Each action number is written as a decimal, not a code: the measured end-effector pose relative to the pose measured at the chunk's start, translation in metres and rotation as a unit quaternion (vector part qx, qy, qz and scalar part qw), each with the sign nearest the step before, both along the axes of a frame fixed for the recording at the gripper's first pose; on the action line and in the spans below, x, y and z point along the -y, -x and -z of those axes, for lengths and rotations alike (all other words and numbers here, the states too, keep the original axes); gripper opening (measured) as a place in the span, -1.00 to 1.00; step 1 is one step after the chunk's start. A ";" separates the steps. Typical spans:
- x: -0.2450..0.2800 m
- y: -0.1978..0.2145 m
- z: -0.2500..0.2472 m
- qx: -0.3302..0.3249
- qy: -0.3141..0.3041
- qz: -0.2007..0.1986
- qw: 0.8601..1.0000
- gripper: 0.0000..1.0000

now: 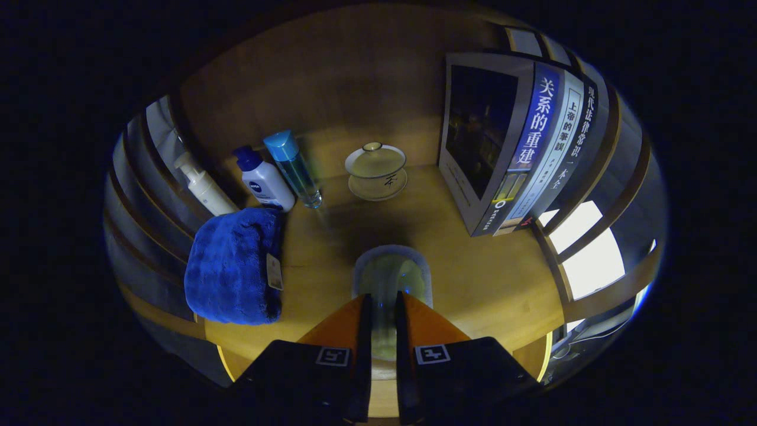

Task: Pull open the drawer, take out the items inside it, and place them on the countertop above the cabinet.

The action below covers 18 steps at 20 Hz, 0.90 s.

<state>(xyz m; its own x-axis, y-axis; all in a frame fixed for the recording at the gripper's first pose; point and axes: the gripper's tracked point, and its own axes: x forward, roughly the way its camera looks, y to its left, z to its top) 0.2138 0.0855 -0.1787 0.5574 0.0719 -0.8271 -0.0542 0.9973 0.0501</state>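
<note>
My gripper (383,297) hangs over the wooden countertop (485,278). Its fingers are nearly together and pinch the wall of a clear glass cup (390,273), whose rounded rim shows just ahead of the fingertips. Whether the cup rests on the wood or hangs above it I cannot tell. Beyond the cup, near the back of the countertop, stands a pale lidded tea bowl on a saucer (376,171). The drawer is hidden from this view.
Left of the fingers lies a folded blue towel (233,266). Behind it stand a white pump bottle (201,186), a white bottle with a blue cap (263,180) and a clear blue bottle (293,168). Upright books (514,148) stand at the right. A wooden wall closes the back.
</note>
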 end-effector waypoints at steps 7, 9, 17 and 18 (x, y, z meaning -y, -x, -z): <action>0.004 0.005 -0.005 0.027 -0.004 0.007 1.000 0.50; 0.006 0.010 -0.006 0.044 -0.009 0.019 0.999 0.82; 0.010 0.056 -0.023 0.127 0.002 0.004 0.992 1.00; 0.011 0.065 -0.029 0.142 0.012 -0.001 0.990 0.99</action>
